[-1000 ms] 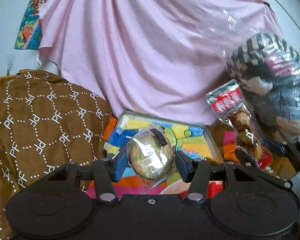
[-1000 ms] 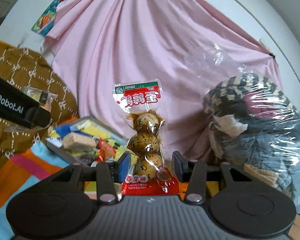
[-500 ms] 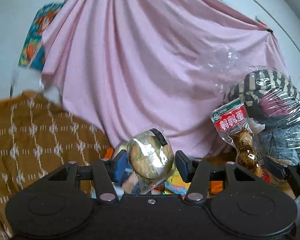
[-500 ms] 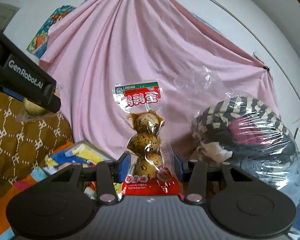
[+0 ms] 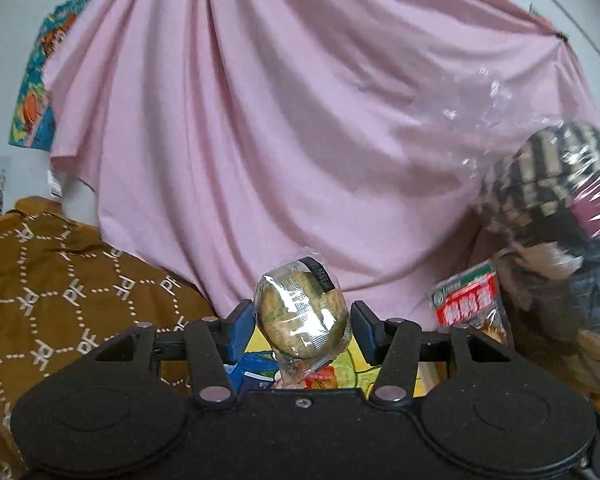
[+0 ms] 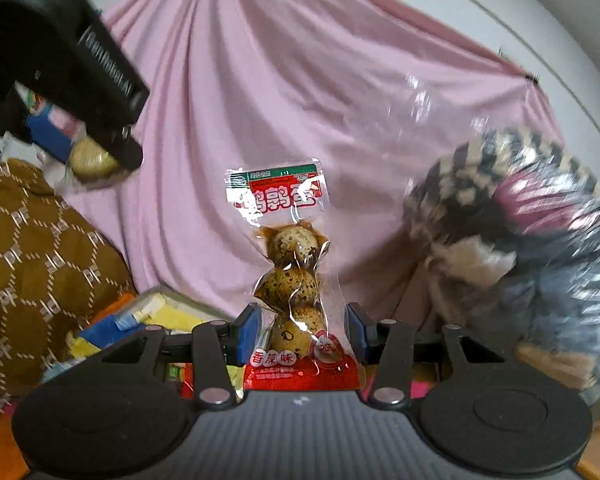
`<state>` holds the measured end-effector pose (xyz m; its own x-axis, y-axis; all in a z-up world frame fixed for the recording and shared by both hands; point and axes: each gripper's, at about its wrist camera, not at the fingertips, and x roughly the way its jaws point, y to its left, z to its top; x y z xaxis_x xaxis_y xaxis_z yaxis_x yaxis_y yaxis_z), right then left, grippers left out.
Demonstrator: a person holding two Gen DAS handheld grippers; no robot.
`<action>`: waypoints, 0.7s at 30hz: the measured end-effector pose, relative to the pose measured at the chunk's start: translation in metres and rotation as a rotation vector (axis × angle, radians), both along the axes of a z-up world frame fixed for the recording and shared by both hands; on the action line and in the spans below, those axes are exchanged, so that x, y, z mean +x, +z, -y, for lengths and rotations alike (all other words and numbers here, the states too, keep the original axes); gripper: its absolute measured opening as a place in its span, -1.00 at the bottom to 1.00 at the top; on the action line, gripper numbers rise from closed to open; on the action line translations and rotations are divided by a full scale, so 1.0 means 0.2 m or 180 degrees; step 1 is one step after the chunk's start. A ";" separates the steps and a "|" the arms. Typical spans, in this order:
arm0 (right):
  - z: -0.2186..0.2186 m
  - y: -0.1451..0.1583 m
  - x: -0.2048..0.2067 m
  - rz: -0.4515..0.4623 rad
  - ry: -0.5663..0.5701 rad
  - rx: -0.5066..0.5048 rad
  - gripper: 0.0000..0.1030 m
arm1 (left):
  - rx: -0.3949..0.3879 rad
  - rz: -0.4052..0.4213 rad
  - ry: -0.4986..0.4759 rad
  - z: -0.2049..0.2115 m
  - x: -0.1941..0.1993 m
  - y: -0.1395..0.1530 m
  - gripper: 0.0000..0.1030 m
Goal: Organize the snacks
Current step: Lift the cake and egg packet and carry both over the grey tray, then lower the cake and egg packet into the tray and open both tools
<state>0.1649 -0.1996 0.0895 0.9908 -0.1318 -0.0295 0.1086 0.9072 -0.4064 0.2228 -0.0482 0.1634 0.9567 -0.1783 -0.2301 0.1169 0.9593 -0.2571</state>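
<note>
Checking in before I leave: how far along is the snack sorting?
Done: several packets lie in the tray. In hand: left gripper grips a wrapped egg; right gripper grips the quail egg pack. Left: placing both.

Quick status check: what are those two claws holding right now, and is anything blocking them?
Left gripper shut on clear-wrapped round egg. Right gripper shut on red-labelled quail egg packet. Nothing blocking.

Pink sheet (image 5: 284, 128), brown patterned cloth (image 5: 60, 300)
</note>
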 end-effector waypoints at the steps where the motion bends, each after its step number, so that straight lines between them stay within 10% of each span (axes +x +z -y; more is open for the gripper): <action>1: 0.02 -0.04 0.07 -0.0039 -0.0011 0.0022 -0.02 | 0.0019 -0.0036 -0.0009 0.01 0.07 -0.02 0.05; 21: 0.37 -0.38 0.60 -0.0728 -0.0249 0.0475 -0.02 | 0.0122 -0.0857 -0.0442 0.53 0.86 -0.58 0.05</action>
<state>0.2848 -0.2734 0.0129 0.9432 -0.1851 -0.2760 0.1015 0.9513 -0.2910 0.3944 -0.1551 0.0472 0.8274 -0.2894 -0.4813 0.1801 0.9485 -0.2606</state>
